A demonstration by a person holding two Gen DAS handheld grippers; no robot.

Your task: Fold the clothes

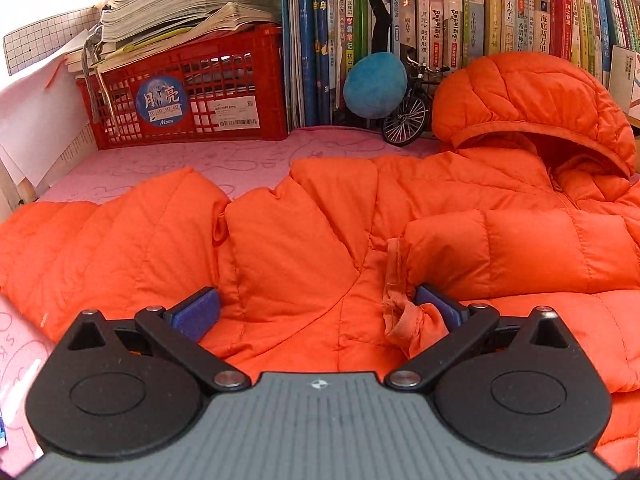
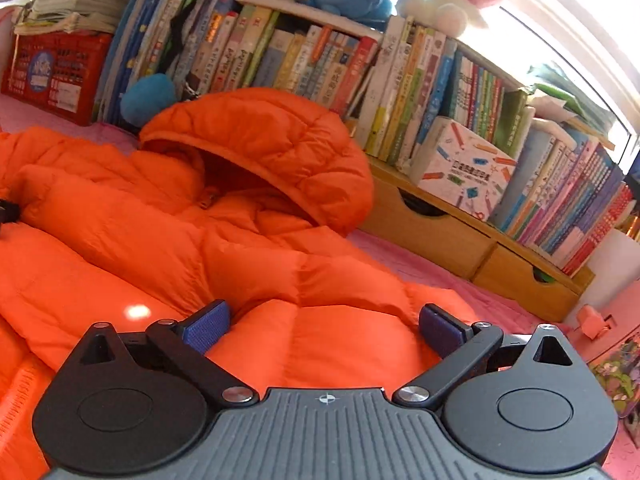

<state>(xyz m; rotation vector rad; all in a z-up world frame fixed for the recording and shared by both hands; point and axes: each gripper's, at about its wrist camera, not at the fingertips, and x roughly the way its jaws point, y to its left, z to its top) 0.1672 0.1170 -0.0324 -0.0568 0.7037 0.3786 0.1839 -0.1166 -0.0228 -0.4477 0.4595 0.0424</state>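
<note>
An orange quilted puffer jacket (image 1: 304, 240) lies spread over the pink mat, its hood (image 1: 532, 96) propped against the books at the back. My left gripper (image 1: 316, 308) is open low over the jacket's body, with puffy fabric and a crumpled cuff (image 1: 404, 320) between its blue pads (image 1: 196, 312). In the right wrist view the same jacket (image 2: 160, 232) fills the left and centre, hood (image 2: 272, 140) raised. My right gripper (image 2: 324, 326) is open over the jacket's right side, fabric bulging between the fingers without being pinched.
A red crate (image 1: 188, 92) under stacked papers stands back left. A row of books (image 1: 440, 20), a blue ball (image 1: 374, 84) and a toy bicycle (image 1: 408, 108) line the back. Wooden drawers (image 2: 460, 236) and more books (image 2: 560, 200) run along the right.
</note>
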